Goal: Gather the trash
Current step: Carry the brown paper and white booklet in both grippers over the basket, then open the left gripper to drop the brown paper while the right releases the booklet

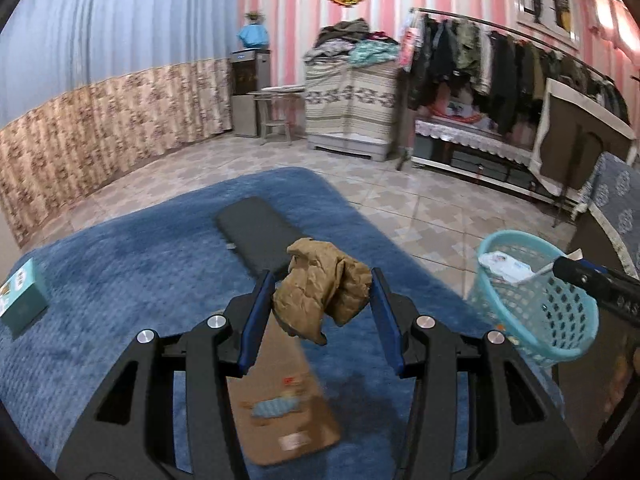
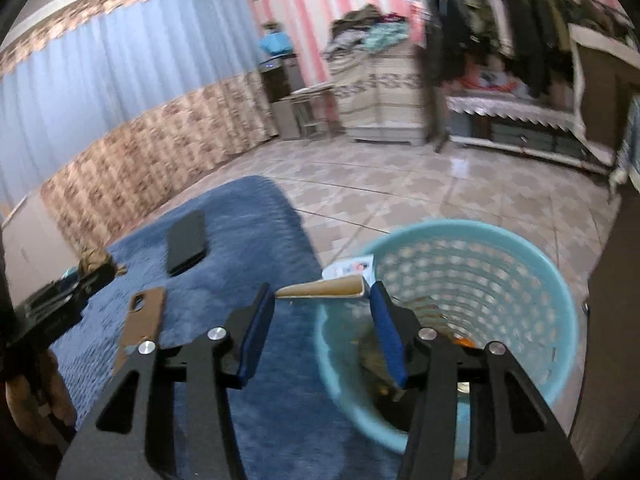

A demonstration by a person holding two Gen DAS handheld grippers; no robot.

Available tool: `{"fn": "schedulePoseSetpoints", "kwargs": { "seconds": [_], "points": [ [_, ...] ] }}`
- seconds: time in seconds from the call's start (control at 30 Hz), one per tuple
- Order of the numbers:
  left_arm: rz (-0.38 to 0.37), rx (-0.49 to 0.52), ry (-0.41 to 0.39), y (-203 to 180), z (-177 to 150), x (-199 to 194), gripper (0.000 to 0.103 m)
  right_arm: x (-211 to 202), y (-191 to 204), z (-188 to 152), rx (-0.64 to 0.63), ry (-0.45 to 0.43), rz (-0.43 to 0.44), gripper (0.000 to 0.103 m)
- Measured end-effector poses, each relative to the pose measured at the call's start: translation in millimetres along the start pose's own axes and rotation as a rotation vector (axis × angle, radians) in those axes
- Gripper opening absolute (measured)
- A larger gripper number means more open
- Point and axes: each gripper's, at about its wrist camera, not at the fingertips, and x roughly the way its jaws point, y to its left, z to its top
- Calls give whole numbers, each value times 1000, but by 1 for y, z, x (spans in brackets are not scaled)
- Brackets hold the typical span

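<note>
My left gripper (image 1: 323, 285) is shut on a crumpled brown paper wad (image 1: 322, 292) and holds it above the blue blanket (image 1: 132, 280). My right gripper (image 2: 322, 295) is shut on a flattened white and tan carton (image 2: 332, 286), held over the near rim of the teal plastic basket (image 2: 556, 280). The left wrist view shows the basket (image 1: 560, 320) at the right, with the carton (image 1: 506, 266) over its opening. The right wrist view shows the left gripper with the wad (image 2: 94, 262) at the far left. Some trash lies at the basket's bottom.
On the blanket lie a black phone (image 1: 256, 226), a brown phone case (image 1: 280, 392) and a teal box (image 1: 22, 298). Beyond is tiled floor (image 1: 420, 208); a clothes rack (image 1: 500, 56), a cabinet and a water dispenser stand along the far wall.
</note>
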Motion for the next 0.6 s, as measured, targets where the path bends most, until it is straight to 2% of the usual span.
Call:
{"fn": "schedulePoseSetpoints", "kwargs": {
  "seconds": [0.2,0.3,0.33,0.37,0.6],
  "points": [
    [-55,44,3,-36,-1,7,47,8,-47,-5,118,18,-51,49],
    [-75,62,6,-49,1,12,47,7,-53,-6,123,11,-74,49],
    [-85,66,7,-56,2,14,47,6,-53,-7,122,10,-80,46],
    [-94,69,8,-62,1,15,47,5,-56,-7,119,9,-89,38],
    [-182,99,8,-107,8,30,47,1,-72,-7,121,0,-140,38]
  ]
}}
